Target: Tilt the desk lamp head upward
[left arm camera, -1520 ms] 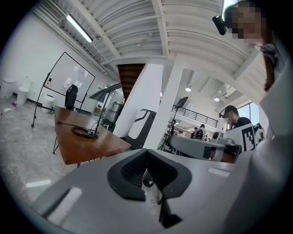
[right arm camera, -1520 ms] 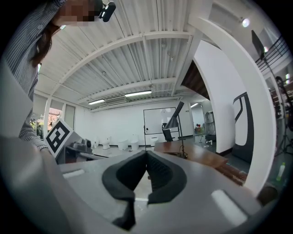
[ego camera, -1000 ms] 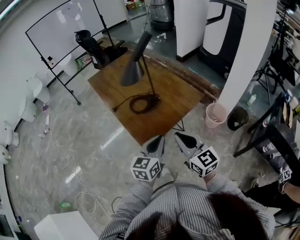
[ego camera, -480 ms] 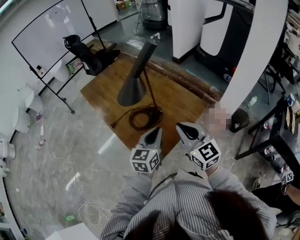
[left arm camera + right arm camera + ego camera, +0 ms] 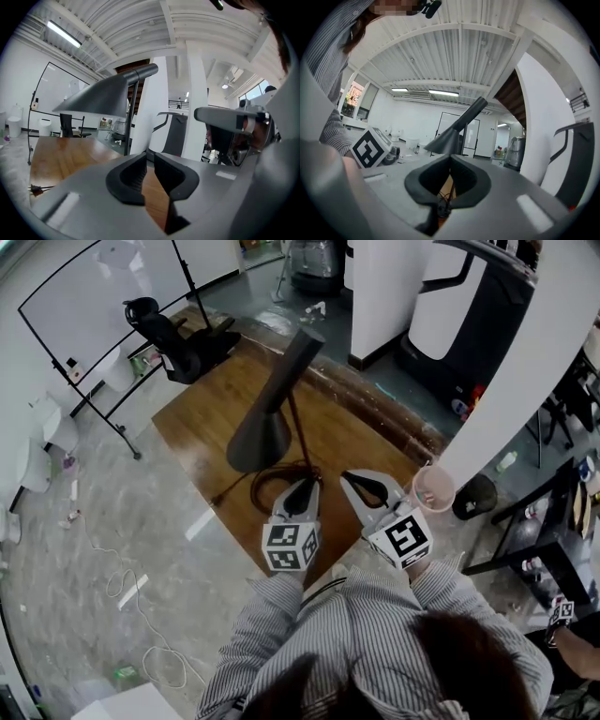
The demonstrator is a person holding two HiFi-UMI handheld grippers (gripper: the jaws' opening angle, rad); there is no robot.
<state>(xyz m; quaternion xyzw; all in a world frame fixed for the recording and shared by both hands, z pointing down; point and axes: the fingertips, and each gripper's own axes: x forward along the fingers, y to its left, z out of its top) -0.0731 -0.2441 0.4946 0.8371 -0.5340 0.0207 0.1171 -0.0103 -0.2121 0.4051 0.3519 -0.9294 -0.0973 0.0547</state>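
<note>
A dark grey desk lamp stands on the wooden table [image 5: 202, 413]. Its cone head [image 5: 258, 435] points down and its thin stem [image 5: 297, 432] rises behind it. The lamp's cable [image 5: 267, 482] lies coiled at the base. My left gripper [image 5: 306, 487] hovers just short of the base, below the head; its jaws are opening, with a narrow gap and nothing in it [image 5: 149, 165]. My right gripper [image 5: 351, 480] is beside it, shut and empty [image 5: 450, 163]. The left gripper view shows the lamp head [image 5: 98, 97] above; the right gripper view shows the lamp head [image 5: 449, 138] ahead.
A whiteboard on a stand [image 5: 84, 310] and a black office chair [image 5: 167, 329] are beyond the table's left side. A pink bin [image 5: 433, 489], a black bin [image 5: 478, 495] and a white pillar [image 5: 520, 371] stand to the right. Loose cables [image 5: 141, 615] lie on the floor.
The person has stepped closer to the table, so both grippers now reach over its near corner by the lamp base. The lamp looks larger and nearer.
</note>
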